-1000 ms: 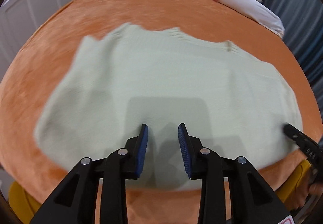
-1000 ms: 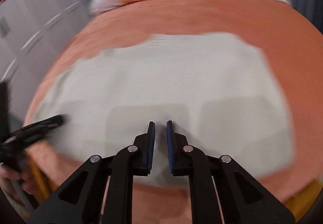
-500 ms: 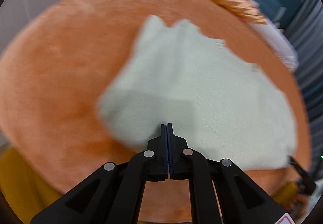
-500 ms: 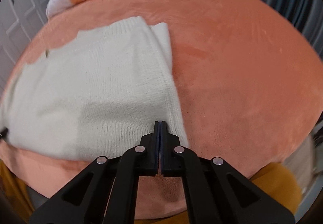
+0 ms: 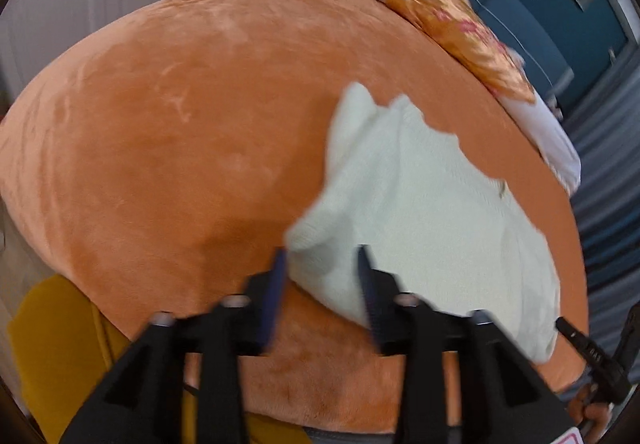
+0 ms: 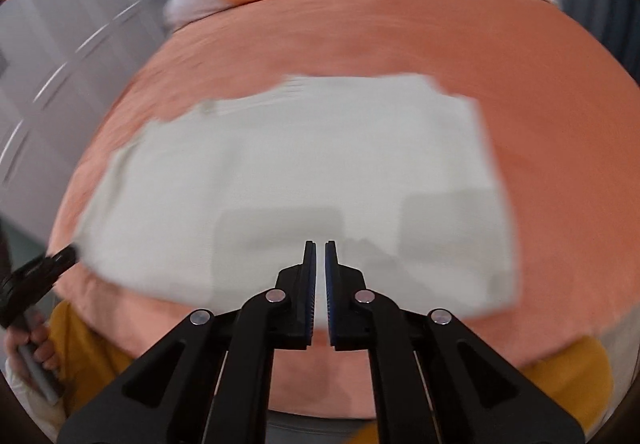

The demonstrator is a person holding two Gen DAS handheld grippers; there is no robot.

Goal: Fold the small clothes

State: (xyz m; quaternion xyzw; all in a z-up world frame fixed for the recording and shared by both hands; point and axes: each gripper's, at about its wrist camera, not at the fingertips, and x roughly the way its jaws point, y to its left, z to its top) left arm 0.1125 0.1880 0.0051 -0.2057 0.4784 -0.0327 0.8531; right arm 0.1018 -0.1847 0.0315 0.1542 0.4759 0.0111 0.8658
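A pale cream knitted garment (image 5: 420, 212) lies flat on an orange plush bed cover (image 5: 180, 132). My left gripper (image 5: 320, 276) is open, its jaws on either side of the garment's near left corner. In the right wrist view the garment (image 6: 300, 164) spreads across the cover (image 6: 540, 104). My right gripper (image 6: 320, 276) hovers over the garment's near edge with its jaws a narrow slit apart and nothing between them. The left gripper's tip (image 6: 60, 260) shows at the garment's left edge.
White and orange patterned pillows (image 5: 460, 24) lie at the head of the bed. White cabinet doors (image 6: 60, 24) stand at the left. A yellow cloth (image 5: 52, 344) hangs below the near bed edge. The right gripper (image 5: 592, 352) shows at the lower right.
My left gripper has opened at the garment's near left corner. My right gripper has swung back from the garment's right edge to its middle and parted slightly.
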